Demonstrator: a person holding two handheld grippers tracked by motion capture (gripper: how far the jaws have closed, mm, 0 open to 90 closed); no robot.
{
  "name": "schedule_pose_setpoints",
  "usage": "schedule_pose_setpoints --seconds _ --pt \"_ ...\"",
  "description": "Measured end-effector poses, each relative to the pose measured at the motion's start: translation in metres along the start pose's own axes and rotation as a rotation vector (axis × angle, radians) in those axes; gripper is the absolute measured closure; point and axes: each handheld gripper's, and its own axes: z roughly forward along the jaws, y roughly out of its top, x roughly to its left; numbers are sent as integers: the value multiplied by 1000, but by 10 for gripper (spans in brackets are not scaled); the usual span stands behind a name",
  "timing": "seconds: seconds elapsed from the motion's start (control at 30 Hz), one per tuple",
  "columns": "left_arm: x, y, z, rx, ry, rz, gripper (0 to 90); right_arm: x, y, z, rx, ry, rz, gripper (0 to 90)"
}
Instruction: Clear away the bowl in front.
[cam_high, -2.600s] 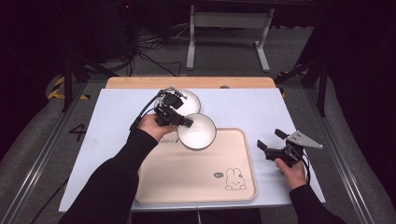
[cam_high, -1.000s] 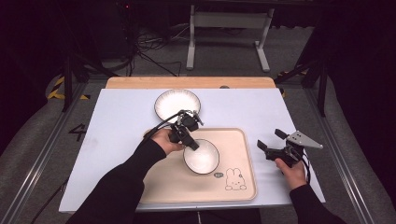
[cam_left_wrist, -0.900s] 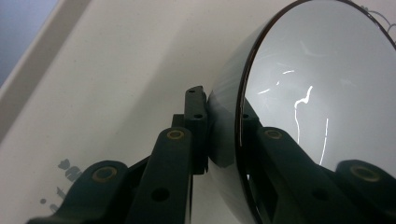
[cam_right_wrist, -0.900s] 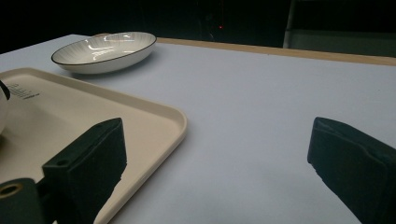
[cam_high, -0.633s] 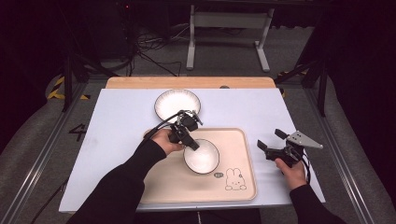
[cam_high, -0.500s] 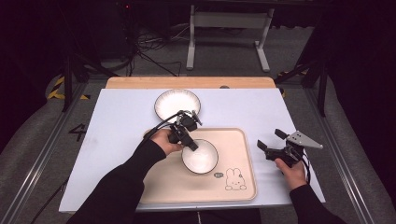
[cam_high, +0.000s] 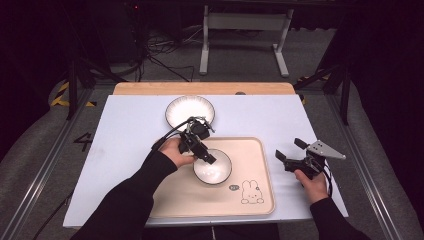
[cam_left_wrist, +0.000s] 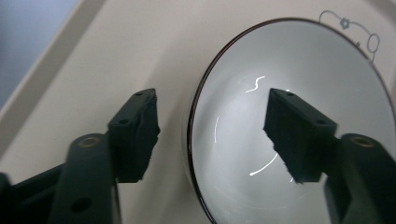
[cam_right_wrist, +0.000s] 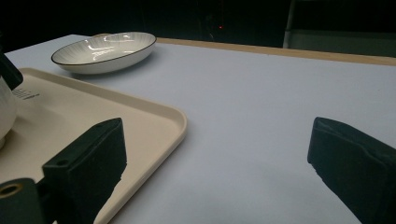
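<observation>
High view has the white bowl sitting on the beige tray, left of the little bunny print. Left gripper straddles the bowl's near rim, and its jaws have just been opening, pads looking clear of the rim, though it's a tight angle. Right gripper hovers wide open over the table, holding nothing. A plate sits beyond the tray.
</observation>
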Motion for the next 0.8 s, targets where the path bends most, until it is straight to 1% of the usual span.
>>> schedule_pose_setpoints --seconds 0.07,0.1,0.17,0.2,0.27,0.3,0.33,0.43,0.53,0.57,0.67,0.73,0.8 --pt "-2 -1 -5 -30 7 18 244 0 0 0 1 0 1 51" --pt "-3 -2 -8 -46 0 28 202 0 0 0 1 0 1 51" --pt "-6 -4 -12 -64 15 46 74 0 0 0 1 0 1 51" --pt "-7 -5 -13 -75 18 48 44 0 0 0 1 0 2 51" --pt "-9 -7 -18 -111 14 49 16 0 0 0 5 -1 3 51" --pt "-9 -8 -20 -129 10 42 7 0 0 0 5 -1 3 51" --pt "-9 -9 -21 -144 6 44 4 0 0 0 5 -1 3 51" --pt "-10 -12 -29 -186 12 51 3 0 0 0 5 -1 3 51" --pt "-12 -14 -34 -211 15 57 3 0 0 0 4 -1 3 51" --pt "-11 -15 -35 -221 2 62 3 0 0 0 4 -1 3 51" --pt "-12 -20 -40 -265 -2 60 2 0 0 0 5 -1 3 51" --pt "-13 -24 -43 -297 5 66 2 0 0 0 4 -1 3 51" --pt "-14 -28 -46 -342 34 83 1 0 0 0 3 -2 3 51"
